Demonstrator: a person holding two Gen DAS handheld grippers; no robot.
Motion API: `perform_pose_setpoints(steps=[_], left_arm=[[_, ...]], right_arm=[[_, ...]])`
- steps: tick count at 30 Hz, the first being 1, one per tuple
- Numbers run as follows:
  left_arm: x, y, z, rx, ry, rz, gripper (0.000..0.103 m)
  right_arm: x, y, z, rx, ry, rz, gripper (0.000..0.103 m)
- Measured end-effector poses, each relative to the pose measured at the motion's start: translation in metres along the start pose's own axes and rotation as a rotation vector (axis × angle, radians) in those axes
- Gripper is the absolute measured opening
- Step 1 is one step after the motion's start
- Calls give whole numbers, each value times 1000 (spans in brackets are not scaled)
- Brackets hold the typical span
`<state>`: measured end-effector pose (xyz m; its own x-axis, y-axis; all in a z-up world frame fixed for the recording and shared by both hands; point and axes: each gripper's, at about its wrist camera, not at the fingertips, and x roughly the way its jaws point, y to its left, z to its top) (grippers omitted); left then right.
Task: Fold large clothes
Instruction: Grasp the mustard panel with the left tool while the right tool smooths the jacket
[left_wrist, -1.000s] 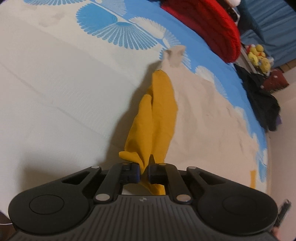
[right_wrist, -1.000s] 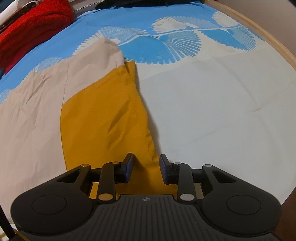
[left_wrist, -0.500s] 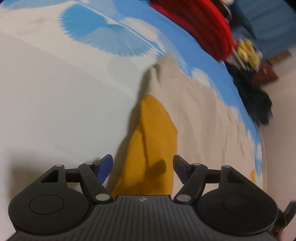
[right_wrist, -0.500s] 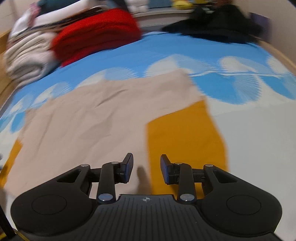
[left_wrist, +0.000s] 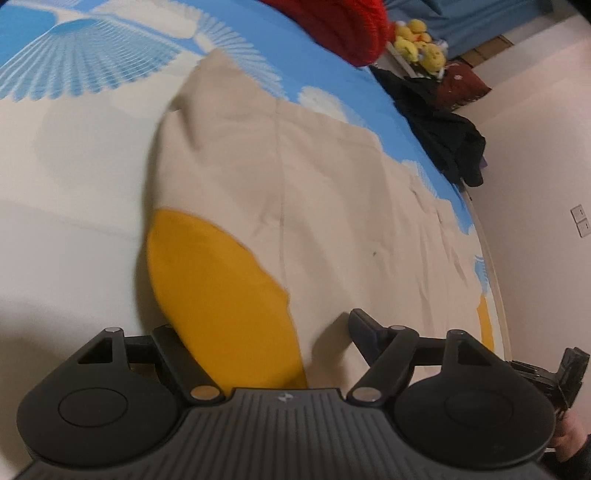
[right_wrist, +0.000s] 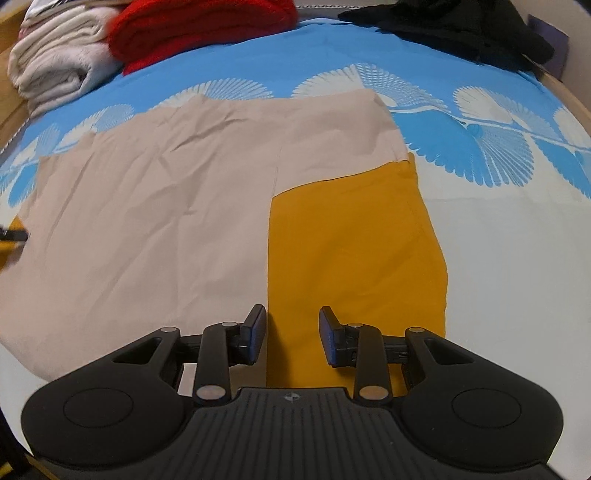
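A large beige garment (right_wrist: 155, 206) with a mustard-yellow folded part (right_wrist: 351, 236) lies flat on the bed. In the left wrist view the beige cloth (left_wrist: 332, 192) spreads ahead and the yellow part (left_wrist: 221, 295) lies between my fingers. My left gripper (left_wrist: 264, 332) is wide open and holds nothing; its left finger is partly hidden by the yellow cloth. My right gripper (right_wrist: 291, 332) is open and empty, just above the near edge of the yellow part, by its left border.
The bed has a blue and white fan-patterned sheet (right_wrist: 480, 122). A red blanket (right_wrist: 199, 29) and folded white clothes (right_wrist: 55, 62) lie at the back left, black clothes (right_wrist: 461, 26) at the back right. A wall (left_wrist: 535, 155) stands beyond the bed.
My left gripper opened and let go of the yellow cloth, which now lies flat. My right gripper swung left and pulled back, staying open.
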<state>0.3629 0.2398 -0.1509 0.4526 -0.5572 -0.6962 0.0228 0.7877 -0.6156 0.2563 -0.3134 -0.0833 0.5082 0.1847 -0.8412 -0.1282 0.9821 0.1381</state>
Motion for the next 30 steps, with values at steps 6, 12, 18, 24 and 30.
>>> perform_pose_setpoints(steps=[6, 12, 18, 24, 30], left_arm=[[6, -19, 1, 63, -26, 34, 19], [-46, -50, 4, 112, -106, 64, 12], [-108, -58, -3, 183, -125, 261, 11], [-126, -66, -14, 183, -130, 314, 11], [-119, -112, -5, 192, -150, 295, 11]], right_arm=[[-9, 14, 7, 35, -45, 29, 34], [-19, 71, 16, -64, -126, 184, 34], [-13, 133, 20, -131, -130, 302, 34], [5, 189, 17, -218, -85, 404, 34], [45, 222, 7, -334, 53, 224, 33]])
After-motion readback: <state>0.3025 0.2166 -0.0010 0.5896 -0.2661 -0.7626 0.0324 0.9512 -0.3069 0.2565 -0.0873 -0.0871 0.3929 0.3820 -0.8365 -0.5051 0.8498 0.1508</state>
